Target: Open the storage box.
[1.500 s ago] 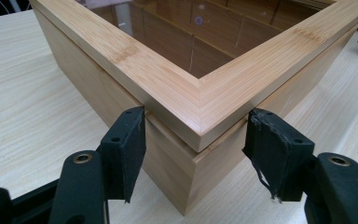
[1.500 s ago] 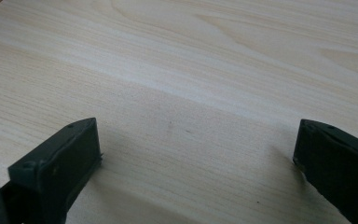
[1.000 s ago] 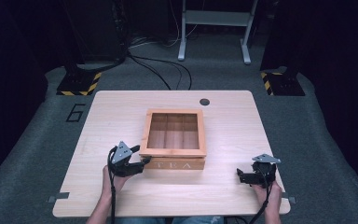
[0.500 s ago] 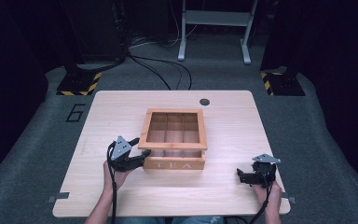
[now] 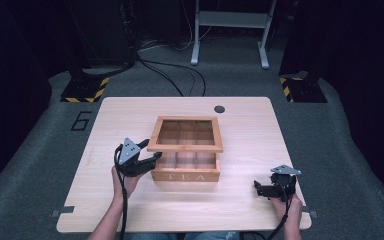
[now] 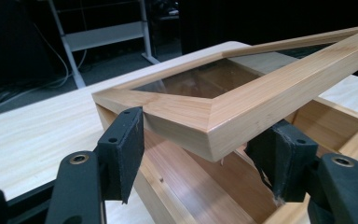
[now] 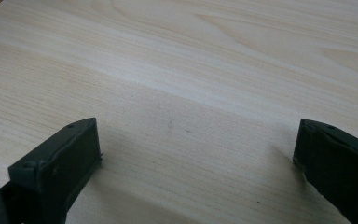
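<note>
Glass-paned wooden lid of the wooden TEA box is part-raised on the wide-spread left tool; opening unfinished, right tool wide, empty, over the pale wooden worktop.

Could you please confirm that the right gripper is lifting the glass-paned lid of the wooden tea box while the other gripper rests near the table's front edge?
Not quite: the left gripper lifts the glass-paned lid of the wooden tea box, its jaws straddling the lid's corner in the left gripper view. The right gripper, open, sits near the front edge of the light wooden table in the high view.
</note>
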`<control>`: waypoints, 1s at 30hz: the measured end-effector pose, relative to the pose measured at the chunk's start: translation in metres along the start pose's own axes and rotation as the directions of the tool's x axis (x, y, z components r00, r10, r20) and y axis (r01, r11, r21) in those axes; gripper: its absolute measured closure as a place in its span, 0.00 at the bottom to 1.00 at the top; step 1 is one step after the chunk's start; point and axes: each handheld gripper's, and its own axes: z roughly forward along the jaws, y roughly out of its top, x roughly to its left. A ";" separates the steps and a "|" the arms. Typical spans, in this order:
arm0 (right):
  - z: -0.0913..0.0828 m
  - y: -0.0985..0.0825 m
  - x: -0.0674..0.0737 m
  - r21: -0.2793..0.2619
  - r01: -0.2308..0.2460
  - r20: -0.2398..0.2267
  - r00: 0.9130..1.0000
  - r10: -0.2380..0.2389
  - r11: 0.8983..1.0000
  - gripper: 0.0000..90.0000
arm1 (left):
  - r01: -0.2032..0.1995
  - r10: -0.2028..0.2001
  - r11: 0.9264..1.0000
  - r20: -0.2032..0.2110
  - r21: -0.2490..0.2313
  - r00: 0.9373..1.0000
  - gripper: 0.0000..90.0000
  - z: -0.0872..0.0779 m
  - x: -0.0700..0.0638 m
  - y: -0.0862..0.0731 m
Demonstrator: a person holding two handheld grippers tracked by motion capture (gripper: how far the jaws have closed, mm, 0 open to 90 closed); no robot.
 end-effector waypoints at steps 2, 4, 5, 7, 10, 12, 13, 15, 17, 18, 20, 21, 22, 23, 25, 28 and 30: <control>0.000 0.000 0.000 0.000 0.000 -0.001 1.000 0.000 1.000 0.00 | 0.010 -0.010 1.000 -0.006 -0.004 1.000 0.42 0.001 0.001 0.003; 0.000 0.000 0.000 -0.001 0.001 0.000 1.000 -0.001 1.000 0.00 | 0.019 -0.020 1.000 -0.013 -0.008 1.000 0.44 0.002 0.003 0.007; 0.000 0.000 0.000 -0.001 0.001 0.000 1.000 -0.001 1.000 0.00 | 0.024 -0.024 1.000 -0.018 -0.014 1.000 0.45 0.002 0.004 0.009; 0.000 0.000 -0.001 0.003 0.004 -0.002 1.000 -0.004 1.000 0.00 | 0.029 -0.029 0.999 -0.025 -0.015 0.999 0.47 0.003 0.006 0.014; 0.000 0.000 0.000 0.000 0.000 -0.003 1.000 0.000 1.000 0.00 | 0.035 -0.036 0.999 -0.029 -0.031 0.999 0.52 0.004 0.010 0.023; 0.000 0.000 0.000 0.000 -0.001 -0.003 1.000 0.001 1.000 0.00 | 0.041 -0.042 0.999 -0.030 -0.030 0.999 0.54 0.005 0.014 0.029; 0.000 0.000 0.000 0.000 -0.001 -0.003 1.000 0.001 1.000 0.00 | 0.041 -0.042 0.999 -0.030 -0.030 0.999 0.54 0.005 0.014 0.029; 0.000 0.000 -0.001 0.003 0.006 -0.004 1.000 -0.006 1.000 0.00 | 0.030 -0.031 0.999 -0.041 -0.034 0.999 0.55 0.006 0.016 0.036; 0.000 0.000 0.000 -0.002 -0.001 -0.003 1.000 0.001 1.000 0.00 | 0.031 -0.032 0.999 -0.043 -0.032 0.999 0.56 0.007 0.018 0.043; 0.000 0.000 0.000 0.001 -0.010 -0.003 1.000 0.010 1.000 0.00 | 0.028 -0.030 0.999 -0.050 -0.030 0.998 0.58 0.008 0.020 0.048; 0.000 0.000 0.000 -0.002 -0.007 -0.006 1.000 0.007 1.000 0.00 | 0.030 -0.032 0.999 -0.052 -0.023 0.998 0.61 0.009 0.022 0.052; 0.000 0.000 0.000 -0.003 -0.004 -0.007 1.000 0.004 1.000 0.00 | 0.030 -0.032 0.999 -0.052 -0.023 0.998 0.61 0.009 0.022 0.052; 0.000 0.000 0.000 -0.001 -0.006 -0.006 1.000 0.006 1.000 0.00 | 0.034 -0.035 0.999 -0.059 -0.025 0.998 0.63 0.010 0.024 0.054; 0.000 0.000 0.000 -0.002 -0.007 -0.006 1.000 0.007 1.000 0.00 | 0.037 -0.038 0.999 -0.057 -0.027 0.998 0.63 0.010 0.024 0.054; 0.000 0.000 -0.001 0.000 -0.006 -0.008 1.000 0.006 1.000 0.01 | 0.036 -0.037 0.999 -0.060 -0.026 0.998 0.64 0.011 0.025 0.056; 0.000 0.000 -0.001 -0.001 -0.007 -0.009 1.000 0.007 1.000 0.01 | 0.035 -0.037 0.999 -0.062 -0.028 0.997 0.64 0.012 0.026 0.058; 0.001 0.000 0.000 -0.006 -0.007 -0.007 1.000 0.007 1.000 0.01 | 0.032 -0.033 0.999 -0.065 -0.027 0.997 0.64 0.013 0.028 0.062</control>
